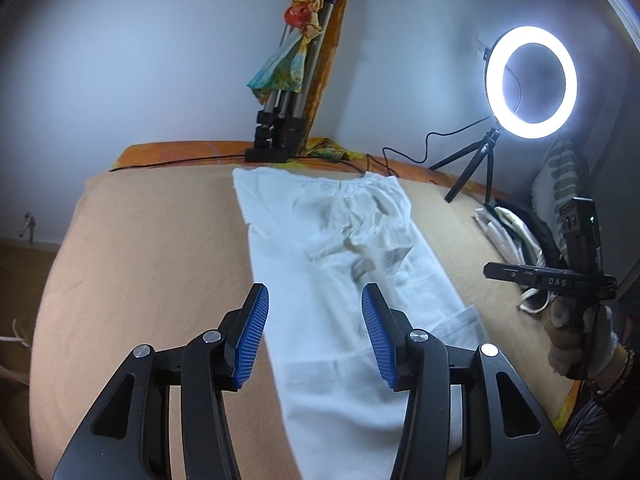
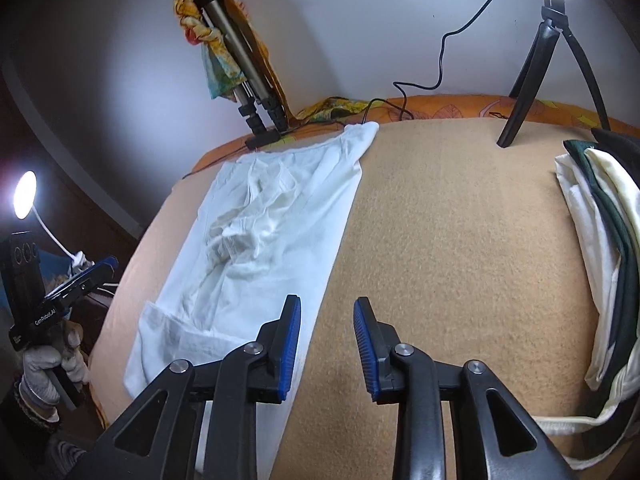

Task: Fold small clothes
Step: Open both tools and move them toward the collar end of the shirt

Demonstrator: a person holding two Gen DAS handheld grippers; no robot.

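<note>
A tan blanket [image 2: 460, 240] covers the whole work surface under both claws. On it lies a white garment [image 1: 340, 264], folded into a long strip that runs from just under the left gripper [image 1: 315, 320] away toward the far wall; its middle is rumpled. Seen from the right gripper [image 2: 327, 334], the same strip sits to the left, with that claw's left pad over its near edge and the right pad over bare blanket. Well off to the right of the right gripper lies a pile of white and dark green clothes [image 2: 600, 240]. Ahead of both claws a folded tripod [image 1: 288, 92] wrapped in patterned cloth leans on the wall, and a lit ring light [image 1: 531, 82] stands on a small stand.

Both claws tilt downward, jaws partly apart, blue pads gripping nothing. Each is held by a gloved hand [image 2: 44, 376]. The left device reads "GenRobot.AI"; the right shows "DAS".
</note>
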